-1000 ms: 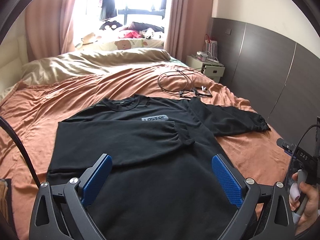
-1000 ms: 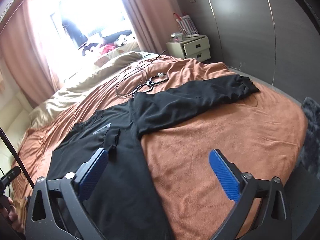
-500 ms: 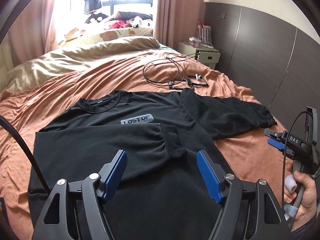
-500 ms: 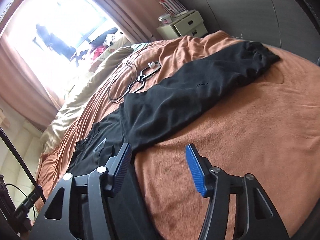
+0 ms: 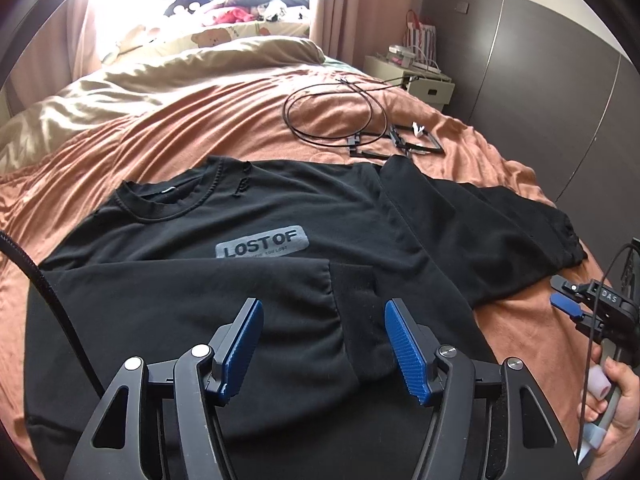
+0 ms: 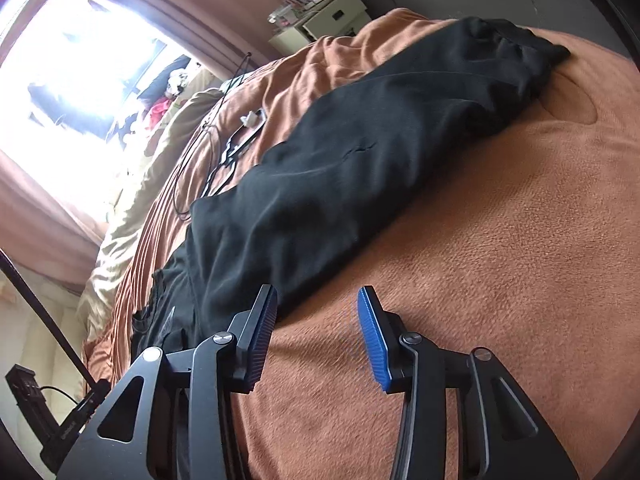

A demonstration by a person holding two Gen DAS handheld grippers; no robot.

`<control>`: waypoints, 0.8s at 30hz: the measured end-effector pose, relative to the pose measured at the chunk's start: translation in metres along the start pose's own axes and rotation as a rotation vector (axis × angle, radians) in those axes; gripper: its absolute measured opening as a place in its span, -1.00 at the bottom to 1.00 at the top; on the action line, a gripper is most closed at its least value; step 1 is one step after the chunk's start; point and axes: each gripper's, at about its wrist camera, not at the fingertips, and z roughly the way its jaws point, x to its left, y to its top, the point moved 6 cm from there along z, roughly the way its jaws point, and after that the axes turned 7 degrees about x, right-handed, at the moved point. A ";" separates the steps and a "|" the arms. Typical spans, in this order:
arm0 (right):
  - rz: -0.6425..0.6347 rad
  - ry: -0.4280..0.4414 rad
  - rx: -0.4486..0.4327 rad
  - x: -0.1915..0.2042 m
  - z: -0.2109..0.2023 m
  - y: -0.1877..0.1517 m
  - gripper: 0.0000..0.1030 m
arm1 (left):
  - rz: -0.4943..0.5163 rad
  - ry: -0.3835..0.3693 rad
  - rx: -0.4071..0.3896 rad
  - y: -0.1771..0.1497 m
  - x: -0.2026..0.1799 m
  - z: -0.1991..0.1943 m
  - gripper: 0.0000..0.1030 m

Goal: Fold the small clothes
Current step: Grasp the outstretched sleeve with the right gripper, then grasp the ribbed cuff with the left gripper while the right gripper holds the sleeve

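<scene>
We see the black shirt (image 5: pixel 280 216) lying flat on the bed (image 5: pixel 200 128), one sleeve (image 5: pixel 224 300) folded across its chest. Left gripper (image 5: pixel 324 344) and right gripper (image 6: pixel 316 336) fingers are spread apart, holding nothing.

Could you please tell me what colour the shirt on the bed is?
Black, with a grey patch on the chest; the shirt shows best in the left wrist view.
</scene>
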 end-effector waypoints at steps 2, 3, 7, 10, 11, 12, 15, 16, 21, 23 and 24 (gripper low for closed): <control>0.016 0.018 -0.001 -0.004 -0.001 0.002 -0.25 | 0.009 -0.002 0.012 0.007 -0.003 0.013 0.27; 0.021 0.023 -0.003 -0.006 0.000 0.003 -0.29 | 0.011 -0.005 0.017 0.010 -0.004 0.017 0.27; 0.058 0.044 -0.005 -0.019 0.007 0.010 -0.33 | 0.035 -0.018 0.033 0.024 -0.016 0.038 0.27; 0.085 0.044 0.000 -0.027 0.017 0.014 -0.45 | 0.056 -0.022 0.063 0.029 -0.024 0.054 0.27; 0.087 0.047 -0.003 -0.028 0.019 0.016 -0.50 | 0.062 -0.025 0.079 0.030 -0.027 0.060 0.27; 0.084 0.047 -0.011 -0.028 0.020 0.020 -0.52 | 0.066 -0.025 0.093 0.031 -0.028 0.066 0.27; 0.085 0.044 -0.021 -0.028 0.024 0.022 -0.56 | 0.081 -0.018 0.135 0.030 -0.032 0.082 0.27; 0.089 0.045 -0.024 -0.028 0.026 0.023 -0.56 | 0.087 -0.014 0.151 0.028 -0.033 0.088 0.27; 0.103 0.043 -0.043 -0.027 0.032 0.030 -0.56 | 0.089 0.038 0.224 0.017 -0.026 0.117 0.10; 0.104 0.041 -0.049 -0.026 0.032 0.030 -0.56 | 0.074 0.058 0.230 0.013 -0.021 0.127 -0.05; 0.102 0.039 -0.051 -0.026 0.033 0.029 -0.56 | 0.063 0.061 0.218 0.014 -0.018 0.127 -0.25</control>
